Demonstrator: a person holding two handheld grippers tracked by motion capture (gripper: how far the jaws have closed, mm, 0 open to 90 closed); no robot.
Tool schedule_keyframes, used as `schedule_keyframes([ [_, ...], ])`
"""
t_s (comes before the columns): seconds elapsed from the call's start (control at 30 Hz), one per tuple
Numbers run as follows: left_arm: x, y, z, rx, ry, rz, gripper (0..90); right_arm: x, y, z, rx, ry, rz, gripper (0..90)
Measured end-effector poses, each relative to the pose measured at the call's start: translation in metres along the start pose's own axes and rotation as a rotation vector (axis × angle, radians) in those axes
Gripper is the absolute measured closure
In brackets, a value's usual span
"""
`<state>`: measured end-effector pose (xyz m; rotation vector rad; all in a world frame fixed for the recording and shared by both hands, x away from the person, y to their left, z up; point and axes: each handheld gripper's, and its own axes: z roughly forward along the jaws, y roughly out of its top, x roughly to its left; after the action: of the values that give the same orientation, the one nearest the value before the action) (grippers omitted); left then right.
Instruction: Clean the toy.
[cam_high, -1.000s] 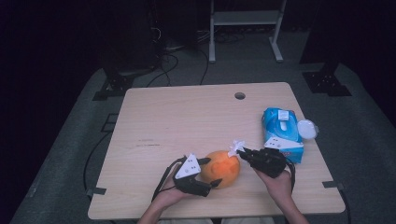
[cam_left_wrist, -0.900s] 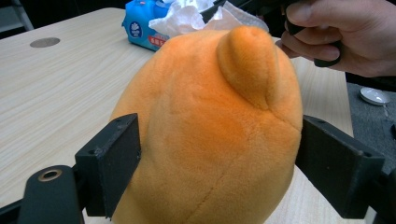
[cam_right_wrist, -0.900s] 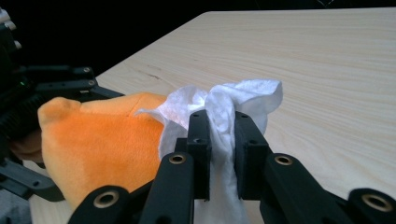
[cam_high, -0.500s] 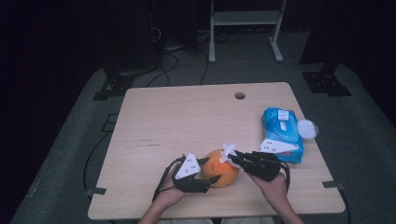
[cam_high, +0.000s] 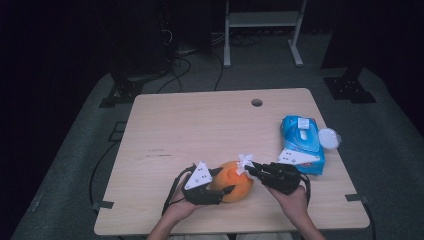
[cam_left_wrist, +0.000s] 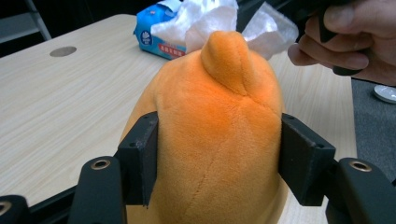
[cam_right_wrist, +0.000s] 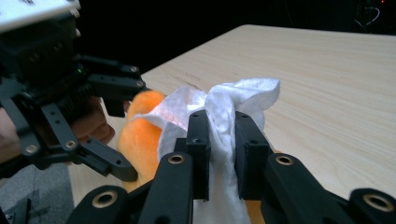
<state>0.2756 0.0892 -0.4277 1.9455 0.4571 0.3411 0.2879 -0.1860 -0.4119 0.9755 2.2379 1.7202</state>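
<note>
Sitting near the front edge of the table (cam_high: 165, 130), the plush (cam_high: 236, 181) is a rounded orange mound of short, soft pile with a stubby nub on top and a fine seam down its side. The left gripper (cam_high: 226, 189) has it between its jaws: they have just been closing, and in the left gripper view the flat black pads press into the fur on both flanks of the plush (cam_left_wrist: 219, 140), about a third open. The right gripper (cam_high: 251, 169) is just right of the plush, its jaws nearly together and pinching a crumpled white tissue (cam_right_wrist: 224, 112); the thin, creased sheet bunches above the pads and drapes against the plush's top. In the high view the tissue (cam_high: 245, 160) shows as a small white tuft at the plush's upper right. Farther right of the plush lies a blue soft pack (cam_high: 301, 145) of wipes, glossy, with a white label, and just beyond it a round white lid (cam_high: 329, 138). The table is pale wood-grain laminate with rounded corners and a small round hole (cam_high: 257, 102) well behind the plush.
</note>
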Motion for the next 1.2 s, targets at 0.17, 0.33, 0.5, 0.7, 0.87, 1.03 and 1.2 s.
schedule_keyframes([
  [0.17,-0.001,-0.003,0.007,-0.023,0.004,-0.045,24.0,-0.019,-0.014,0.004,0.027,-0.043,0.063,77.0],
  [0.33,0.000,-0.005,0.008,-0.026,0.009,-0.043,28.9,-0.019,-0.011,0.001,0.020,-0.042,0.074,77.1],
  [0.5,-0.005,-0.005,0.012,-0.033,0.021,-0.039,32.2,0.007,0.007,-0.003,-0.026,0.026,0.011,77.1],
  [0.7,-0.001,-0.007,0.010,-0.071,-0.025,-0.074,25.7,0.001,0.001,0.001,0.009,-0.020,0.009,77.2],
  [0.87,-0.005,0.000,0.011,-0.059,0.013,-0.031,39.6,0.016,0.014,-0.007,-0.038,0.007,-0.028,77.4],
  [1.03,-0.012,0.006,0.009,-0.044,-0.009,-0.002,41.4,0.021,0.014,-0.001,-0.005,-0.002,-0.066,77.5],
  [1.2,-0.009,0.000,0.016,-0.034,0.003,-0.009,24.2,0.009,0.006,0.000,0.012,-0.033,-0.034,77.5],
])
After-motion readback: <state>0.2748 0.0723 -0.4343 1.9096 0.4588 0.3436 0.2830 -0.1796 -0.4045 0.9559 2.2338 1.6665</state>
